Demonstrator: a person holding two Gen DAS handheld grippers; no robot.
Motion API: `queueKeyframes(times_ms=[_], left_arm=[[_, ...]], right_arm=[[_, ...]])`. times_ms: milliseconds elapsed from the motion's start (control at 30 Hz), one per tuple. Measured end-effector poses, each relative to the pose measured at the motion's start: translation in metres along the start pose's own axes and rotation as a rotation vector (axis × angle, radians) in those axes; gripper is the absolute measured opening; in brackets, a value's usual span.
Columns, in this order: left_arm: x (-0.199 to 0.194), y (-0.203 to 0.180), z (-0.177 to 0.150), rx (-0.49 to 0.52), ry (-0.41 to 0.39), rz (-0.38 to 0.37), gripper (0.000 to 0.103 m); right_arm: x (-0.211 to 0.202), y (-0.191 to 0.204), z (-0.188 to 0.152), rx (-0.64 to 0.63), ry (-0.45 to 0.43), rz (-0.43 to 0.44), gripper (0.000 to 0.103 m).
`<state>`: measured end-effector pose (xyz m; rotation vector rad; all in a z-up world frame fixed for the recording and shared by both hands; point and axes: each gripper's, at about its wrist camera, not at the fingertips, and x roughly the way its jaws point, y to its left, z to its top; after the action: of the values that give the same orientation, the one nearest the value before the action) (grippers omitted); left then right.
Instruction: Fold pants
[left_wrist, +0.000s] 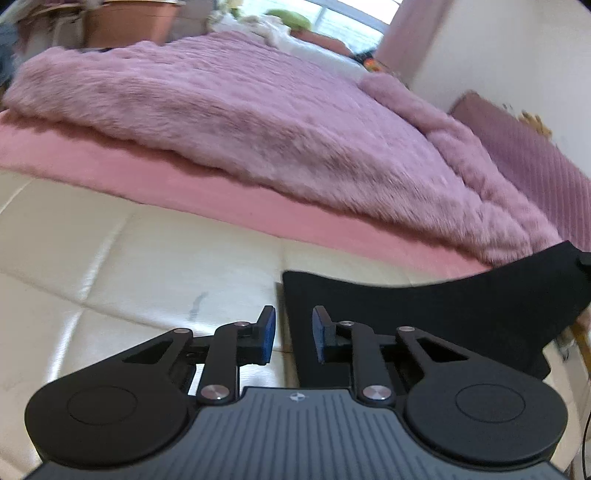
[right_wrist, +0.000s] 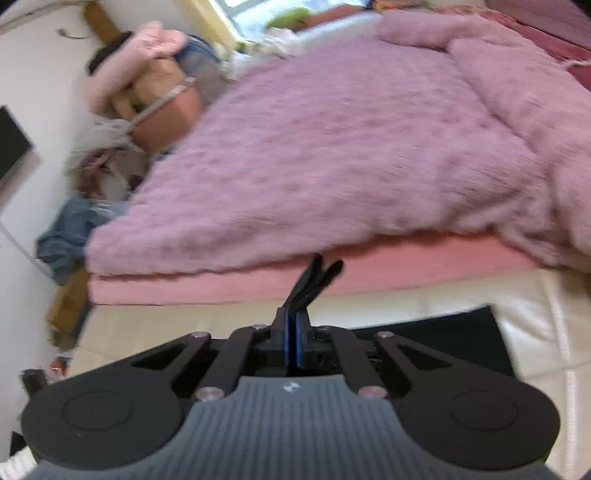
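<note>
The right gripper is clamped on an edge of the black pants, probably to lift it for folding, just before the pink bed, while the left gripper stands apart, empty beside them.

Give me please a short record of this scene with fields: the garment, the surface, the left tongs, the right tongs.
garment: black pants, one part lying flat on the cream surface, another part lifted
surface: cream padded surface, beside a bed with a fluffy pink blanket
left tongs: left tongs open, nothing between the blue pads, pants edge just beyond them
right tongs: right tongs shut on a bunched fold of the pants, which sticks up past the tips
</note>
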<state>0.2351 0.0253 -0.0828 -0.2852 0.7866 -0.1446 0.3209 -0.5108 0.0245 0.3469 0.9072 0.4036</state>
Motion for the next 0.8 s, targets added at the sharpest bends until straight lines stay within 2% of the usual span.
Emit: queueKeyframes(times_ms=[133, 200, 333, 500, 700, 800], left_arm=[[0.023, -0.019, -0.002, 0.041, 0.034, -0.021, 0.020], [0.036, -0.027, -0.002, 0.065, 0.054, -0.024, 0.020], [0.058, -0.036, -0.002, 0.105, 0.088, -0.028, 0.020], [0.082, -0.040, 0.001, 0.127, 0.102, -0.028, 0.020], [0.107, -0.040, 0.004, 0.133, 0.126, -0.012, 0.020], [0.114, -0.039, 0.001, 0.132, 0.138, -0.009, 0.020]], right_arm=[[0.017, -0.057, -0.004, 0.002, 0.052, -0.088, 0.000], [0.030, -0.081, -0.008, 0.004, 0.073, -0.159, 0.000], [0.051, -0.110, -0.018, -0.002, 0.119, -0.236, 0.000], [0.078, -0.125, -0.031, -0.038, 0.154, -0.333, 0.000], [0.113, -0.120, -0.047, -0.165, 0.179, -0.538, 0.000], [0.126, -0.126, -0.057, -0.182, 0.205, -0.562, 0.000]])
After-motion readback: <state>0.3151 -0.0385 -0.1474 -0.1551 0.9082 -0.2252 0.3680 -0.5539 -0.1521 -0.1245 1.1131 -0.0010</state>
